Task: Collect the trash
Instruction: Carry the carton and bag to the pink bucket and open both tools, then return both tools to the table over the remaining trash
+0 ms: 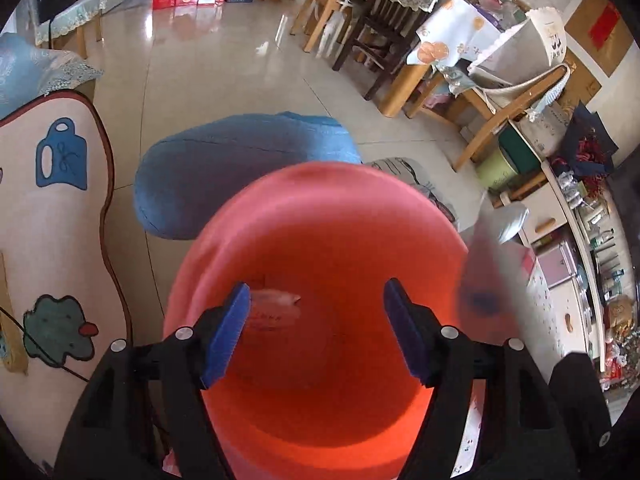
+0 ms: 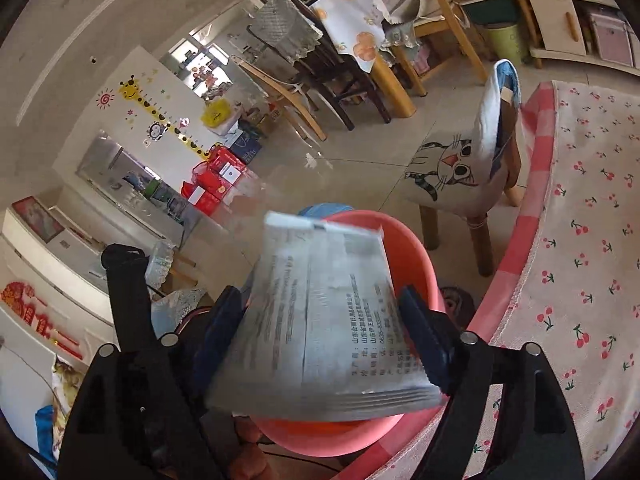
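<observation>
The left gripper (image 1: 316, 320) hangs spread over the red bin (image 1: 320, 420), a pale wrapper (image 1: 276, 308) below it; the right gripper (image 2: 322, 334) stands wide around a silver printed packet (image 2: 320, 320), seemingly loose, poised above the bin to drop in.

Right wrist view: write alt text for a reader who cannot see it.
A silver printed packet lies between the fingers of the right hand-held gripper, above an orange-red bucket. To the right is a table with a pink cherry-print cloth; behind the bucket stands a stool with a cat-face cushion on a tiled floor.
</observation>
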The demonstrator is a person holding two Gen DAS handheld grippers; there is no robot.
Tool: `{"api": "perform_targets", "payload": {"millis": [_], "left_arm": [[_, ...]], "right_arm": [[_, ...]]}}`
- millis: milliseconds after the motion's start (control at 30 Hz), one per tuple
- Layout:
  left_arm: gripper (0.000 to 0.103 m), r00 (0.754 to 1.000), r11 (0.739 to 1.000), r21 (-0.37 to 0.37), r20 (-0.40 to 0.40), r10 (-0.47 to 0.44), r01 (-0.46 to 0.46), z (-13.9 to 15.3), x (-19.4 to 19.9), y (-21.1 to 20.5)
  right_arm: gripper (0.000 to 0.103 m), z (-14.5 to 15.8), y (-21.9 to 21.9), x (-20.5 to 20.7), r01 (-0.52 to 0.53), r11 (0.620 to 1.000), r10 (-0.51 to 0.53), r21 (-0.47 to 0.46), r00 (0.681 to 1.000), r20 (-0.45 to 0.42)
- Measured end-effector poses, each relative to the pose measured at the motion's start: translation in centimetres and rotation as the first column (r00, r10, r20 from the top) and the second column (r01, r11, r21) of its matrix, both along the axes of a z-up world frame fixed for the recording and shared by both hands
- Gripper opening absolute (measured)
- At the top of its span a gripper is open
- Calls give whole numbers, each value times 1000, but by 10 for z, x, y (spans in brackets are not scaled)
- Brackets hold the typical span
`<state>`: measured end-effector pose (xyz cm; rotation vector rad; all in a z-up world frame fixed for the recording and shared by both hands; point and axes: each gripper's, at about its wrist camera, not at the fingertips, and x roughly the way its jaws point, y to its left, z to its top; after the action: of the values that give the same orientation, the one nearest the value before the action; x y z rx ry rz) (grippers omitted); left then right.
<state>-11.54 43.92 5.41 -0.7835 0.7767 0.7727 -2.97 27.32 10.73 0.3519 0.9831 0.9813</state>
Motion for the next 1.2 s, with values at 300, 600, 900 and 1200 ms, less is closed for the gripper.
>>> {"api": "perform_targets", "payload": {"millis": [300,600,900,1200], "left_arm": [[82,997,981,191,72,7,-21,24,-2,-14],[83,957,932,351,229,-179,90,48,10,-55],[83,910,830,480,140,-390,282,63,32,-110],[83,843,765,502,122,-523,403,62,43,-151]], "right_arm": [[88,10,-70,0,148,989,-147,-12,986,76],[95,10,-141,-38,329,941,-280,-83,891,357],[98,10,-191,-74,447,882,-294,-148,768,569],[98,8,-253,-88,571,801,-367,-181,705,606]]}}
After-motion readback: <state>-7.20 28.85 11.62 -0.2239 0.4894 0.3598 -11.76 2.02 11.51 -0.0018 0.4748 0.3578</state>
